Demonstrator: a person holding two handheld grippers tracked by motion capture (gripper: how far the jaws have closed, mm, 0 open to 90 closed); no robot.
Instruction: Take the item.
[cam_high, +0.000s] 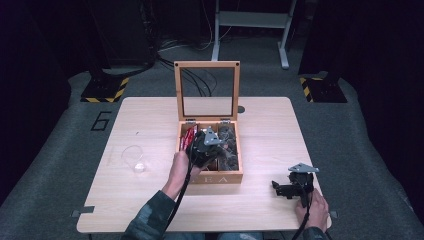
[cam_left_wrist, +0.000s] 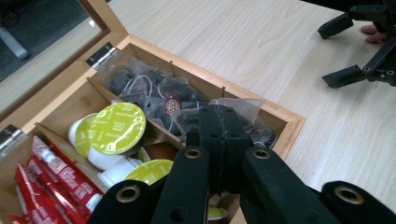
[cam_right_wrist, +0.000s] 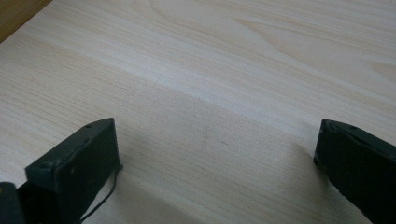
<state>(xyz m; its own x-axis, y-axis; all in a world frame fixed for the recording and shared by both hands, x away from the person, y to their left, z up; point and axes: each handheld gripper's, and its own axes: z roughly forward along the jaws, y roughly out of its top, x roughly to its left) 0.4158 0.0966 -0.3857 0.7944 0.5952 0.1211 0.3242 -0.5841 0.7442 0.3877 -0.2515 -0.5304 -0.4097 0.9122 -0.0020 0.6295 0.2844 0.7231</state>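
A wooden tea box stands mid-table with its glass lid raised. My left gripper reaches into the box's right side. In the left gripper view, its jaws are pressed together on a clear tea bag, lifted slightly over the compartments of dark tea bags. My right gripper rests low over the table near the front right corner. It is open, with bare wood between its jaws. It is also seen in the left gripper view.
Green-lidded pods and red sachets fill the box's other compartments. A clear plastic cup lies on the table's left side. The light wooden table has bare wood to the right of the box.
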